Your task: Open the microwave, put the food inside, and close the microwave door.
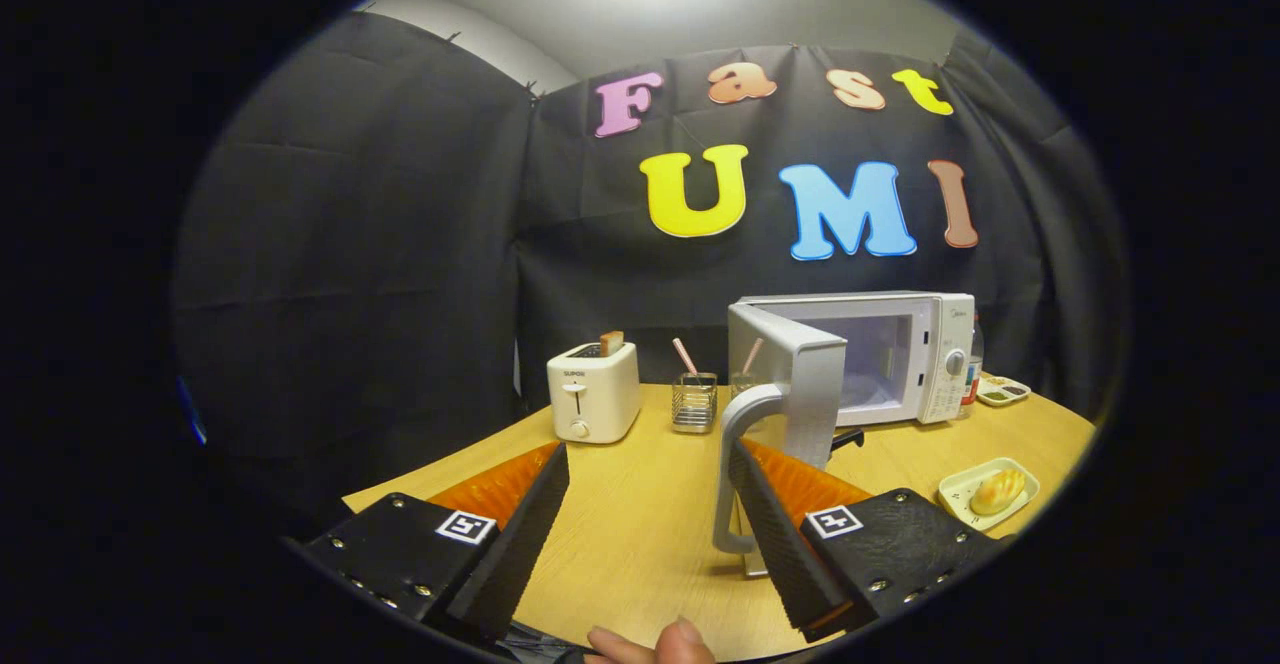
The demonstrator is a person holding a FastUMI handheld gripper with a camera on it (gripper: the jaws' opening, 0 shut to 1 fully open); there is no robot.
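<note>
Lower centre of the gripper view: claw (648, 489) spread wide, gripping nothing. Bare wooden desk (640, 534) shows between the fingers. Right finger sits just beside the door handle (727, 464), possibly touching its inner side; contact can't be confirmed. Left finger is well apart from it.

Centre right: microwave (900, 354) at the back of the desk, door (800, 384) swung open toward the camera, cavity visible behind it.

Lower right, near the desk edge: food, a bun (995, 491) on a small plate (960, 494), beyond the right finger and outside the microwave.

Centre left: toaster (592, 392) with a slice of toast (611, 342) sticking up. Wire holder (694, 401) with a pink straw stands between toaster and door. Small dish (1003, 391) beside the microwave's right side.

Bottom centre: person's fingertips (655, 644) at the frame edge.
</note>
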